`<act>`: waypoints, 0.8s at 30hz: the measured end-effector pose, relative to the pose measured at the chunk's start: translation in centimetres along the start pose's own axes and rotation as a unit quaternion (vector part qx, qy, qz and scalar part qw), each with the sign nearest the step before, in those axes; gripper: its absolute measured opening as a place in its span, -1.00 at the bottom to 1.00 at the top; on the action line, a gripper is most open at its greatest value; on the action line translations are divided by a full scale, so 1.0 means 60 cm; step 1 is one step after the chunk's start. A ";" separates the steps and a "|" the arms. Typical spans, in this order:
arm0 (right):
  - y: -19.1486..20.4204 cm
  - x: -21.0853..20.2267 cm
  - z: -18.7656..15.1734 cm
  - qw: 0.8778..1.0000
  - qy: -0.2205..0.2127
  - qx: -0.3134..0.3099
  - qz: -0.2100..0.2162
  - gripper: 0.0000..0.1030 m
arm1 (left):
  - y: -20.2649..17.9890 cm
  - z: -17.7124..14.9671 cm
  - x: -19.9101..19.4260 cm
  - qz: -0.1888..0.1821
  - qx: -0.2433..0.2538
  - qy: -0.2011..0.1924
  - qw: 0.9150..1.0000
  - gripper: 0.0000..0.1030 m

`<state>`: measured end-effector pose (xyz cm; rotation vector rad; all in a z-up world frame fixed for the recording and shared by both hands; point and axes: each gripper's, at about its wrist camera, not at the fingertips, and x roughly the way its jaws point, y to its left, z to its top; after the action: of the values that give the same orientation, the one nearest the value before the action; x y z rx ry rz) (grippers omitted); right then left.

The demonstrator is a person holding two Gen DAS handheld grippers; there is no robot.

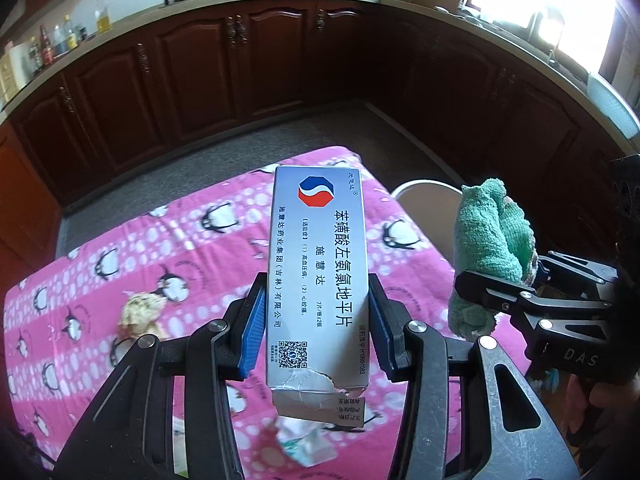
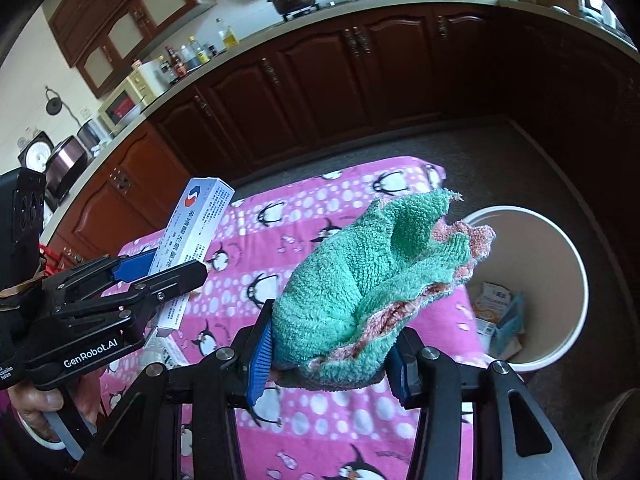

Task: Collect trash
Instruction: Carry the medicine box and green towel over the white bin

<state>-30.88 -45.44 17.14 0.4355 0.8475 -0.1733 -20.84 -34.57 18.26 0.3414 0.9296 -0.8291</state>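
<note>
My left gripper (image 1: 316,312) is shut on a silver medicine box (image 1: 316,264) with a torn near end, held above the pink penguin tablecloth (image 1: 192,240). The box also shows in the right wrist view (image 2: 192,236), clamped in the left gripper (image 2: 160,276). My right gripper (image 2: 328,344) is shut on a green and pink cloth (image 2: 372,276), held above the table's right side; it also shows in the left wrist view (image 1: 492,240). A white trash bin (image 2: 560,240) with packaging inside stands on the floor right of the table.
A crumpled yellowish wad (image 1: 140,312) and torn white paper (image 1: 308,444) lie on the tablecloth. Dark wooden cabinets (image 1: 200,68) line the far wall and right side. The counter (image 2: 256,44) holds bottles, pots and a wok. Grey floor (image 1: 280,136) lies beyond the table.
</note>
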 end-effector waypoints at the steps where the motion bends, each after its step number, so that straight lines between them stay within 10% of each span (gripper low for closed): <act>1: -0.008 -0.003 -0.001 1.000 -0.001 0.004 -0.003 -0.11 | -0.005 0.002 0.002 -0.003 0.002 0.000 1.000 -0.14; 24: -0.160 -0.028 -0.020 0.995 0.002 0.080 -0.053 -0.10 | -0.119 0.043 0.094 -0.049 0.040 0.043 0.997 -0.14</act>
<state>-35.84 -53.56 14.84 0.5408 0.8655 -0.3401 -22.94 -43.44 15.70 0.4061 1.0015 -0.9487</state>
